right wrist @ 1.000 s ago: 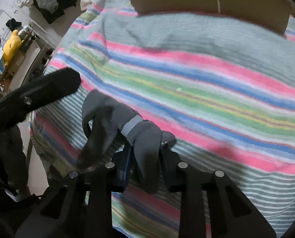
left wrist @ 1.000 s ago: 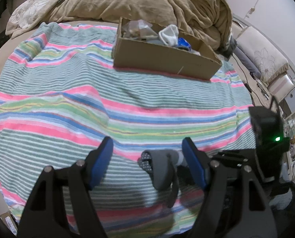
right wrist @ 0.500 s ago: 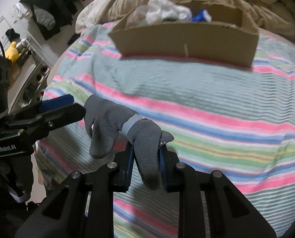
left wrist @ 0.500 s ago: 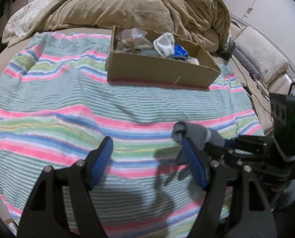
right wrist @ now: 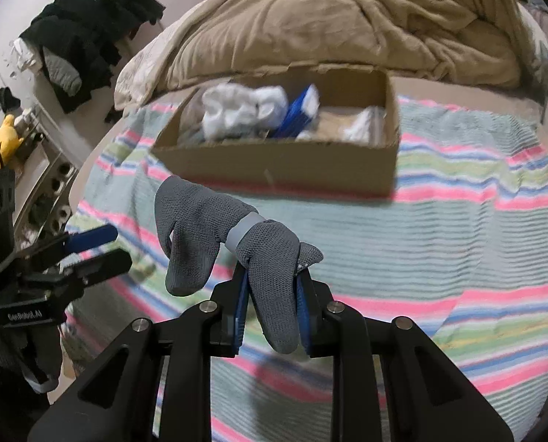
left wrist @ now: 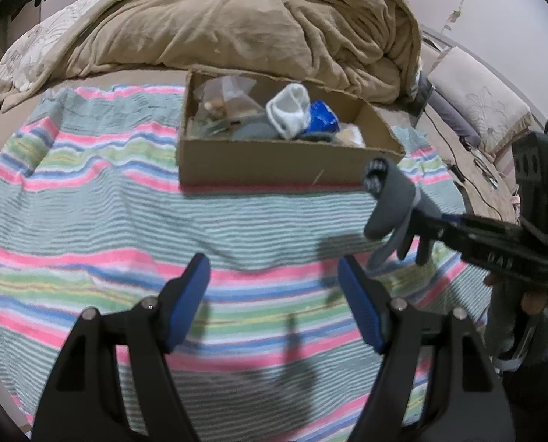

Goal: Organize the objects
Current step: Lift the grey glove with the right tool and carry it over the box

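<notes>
My right gripper (right wrist: 272, 287) is shut on a grey knit glove (right wrist: 215, 235) and holds it in the air above the striped blanket, in front of the cardboard box (right wrist: 281, 164). The glove (left wrist: 391, 202) and right gripper (left wrist: 435, 221) also show in the left wrist view, at the right near the box's front right corner. The box (left wrist: 274, 165) holds white socks (left wrist: 288, 110), a blue packet (left wrist: 323, 121) and plastic bags. My left gripper (left wrist: 274, 287) is open and empty above the blanket, nearer than the box; it also shows in the right wrist view (right wrist: 97, 246).
The striped blanket (left wrist: 89, 202) covers the bed. A tan duvet (left wrist: 237, 25) is heaped behind the box. Dark clothes (right wrist: 89, 29) and a yellow plush toy (right wrist: 3, 140) are at the left beside the bed. Cushions (left wrist: 487, 107) and cables lie at the right.
My right gripper has lifted the grey glove off the blanket and carried it toward the box. My left gripper has stayed open and drawn back a little.
</notes>
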Tool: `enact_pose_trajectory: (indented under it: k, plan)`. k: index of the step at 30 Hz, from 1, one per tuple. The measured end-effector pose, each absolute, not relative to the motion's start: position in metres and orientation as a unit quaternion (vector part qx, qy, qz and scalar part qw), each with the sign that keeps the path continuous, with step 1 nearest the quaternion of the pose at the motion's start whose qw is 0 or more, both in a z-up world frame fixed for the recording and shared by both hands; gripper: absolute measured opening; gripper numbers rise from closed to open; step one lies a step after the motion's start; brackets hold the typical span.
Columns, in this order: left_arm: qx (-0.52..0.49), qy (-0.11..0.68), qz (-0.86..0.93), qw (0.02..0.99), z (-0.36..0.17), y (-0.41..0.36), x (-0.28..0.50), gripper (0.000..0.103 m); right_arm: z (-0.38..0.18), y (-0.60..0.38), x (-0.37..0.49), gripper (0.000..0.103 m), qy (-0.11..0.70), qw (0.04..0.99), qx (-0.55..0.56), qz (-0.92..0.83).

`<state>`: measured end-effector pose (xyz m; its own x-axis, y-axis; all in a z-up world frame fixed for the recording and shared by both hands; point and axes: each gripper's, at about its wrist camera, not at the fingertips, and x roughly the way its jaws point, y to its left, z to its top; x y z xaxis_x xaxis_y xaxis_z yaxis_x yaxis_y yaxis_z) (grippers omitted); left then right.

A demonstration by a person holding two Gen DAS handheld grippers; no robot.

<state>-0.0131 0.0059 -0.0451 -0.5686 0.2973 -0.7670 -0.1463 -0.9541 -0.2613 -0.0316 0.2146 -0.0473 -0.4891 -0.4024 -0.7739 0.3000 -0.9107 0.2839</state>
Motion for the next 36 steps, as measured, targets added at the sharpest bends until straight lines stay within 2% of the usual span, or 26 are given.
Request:
enact_pose_trajectory:
  k: [17, 36]
  plan:
    - [-0.423, -0.083, 0.893, 0.131, -0.024, 0.011, -0.054, 0.074, -0.011, 0.233, -0.1, 0.025, -0.056, 0.192, 0.42, -0.885]
    - [-0.409, -0.084, 0.899, 0.131, -0.022, 0.008, -0.096, 0.074, -0.035, 0.242, -0.161, 0.025, -0.101, 0.149, 0.434, -0.882]
